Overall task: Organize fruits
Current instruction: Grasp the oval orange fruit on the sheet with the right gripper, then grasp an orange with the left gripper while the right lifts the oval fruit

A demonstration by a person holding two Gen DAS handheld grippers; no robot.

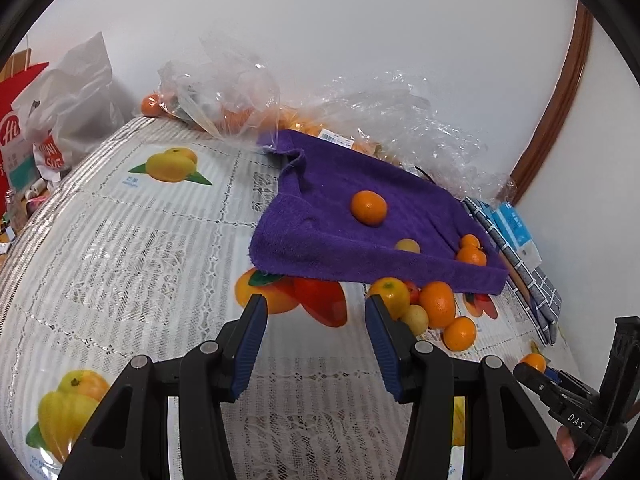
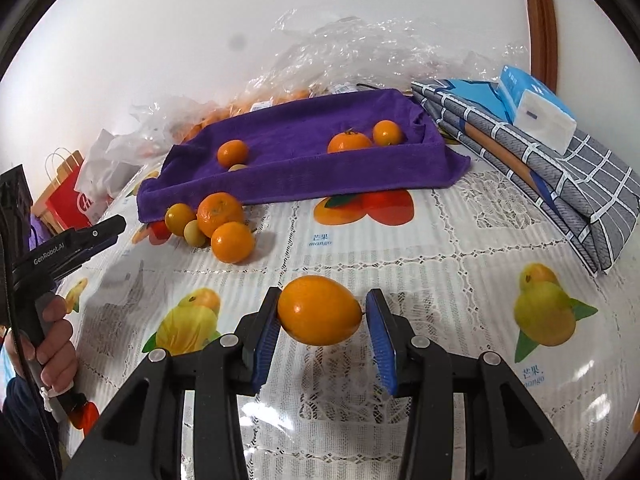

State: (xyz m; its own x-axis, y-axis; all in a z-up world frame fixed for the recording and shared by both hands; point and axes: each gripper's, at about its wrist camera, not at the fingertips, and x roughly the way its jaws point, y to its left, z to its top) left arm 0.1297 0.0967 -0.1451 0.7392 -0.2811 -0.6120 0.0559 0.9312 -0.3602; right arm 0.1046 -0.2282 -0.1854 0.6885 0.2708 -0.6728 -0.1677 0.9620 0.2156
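A purple towel-lined tray holds three oranges and a small yellow fruit. A pile of oranges and small yellow fruits lies on the tablecloth against the tray's front edge. In the right wrist view my right gripper is shut on an oval orange fruit, held above the table. The same right gripper shows at the lower right of the left wrist view. My left gripper hangs open and empty just short of the pile, and also appears at the left, held by a hand.
Clear plastic bags of oranges lie behind the tray by the wall. A folded grey checked cloth with a tissue pack sits to the right. A red paper bag and a white plastic bag stand at the far left. The lace tablecloth has printed fruit.
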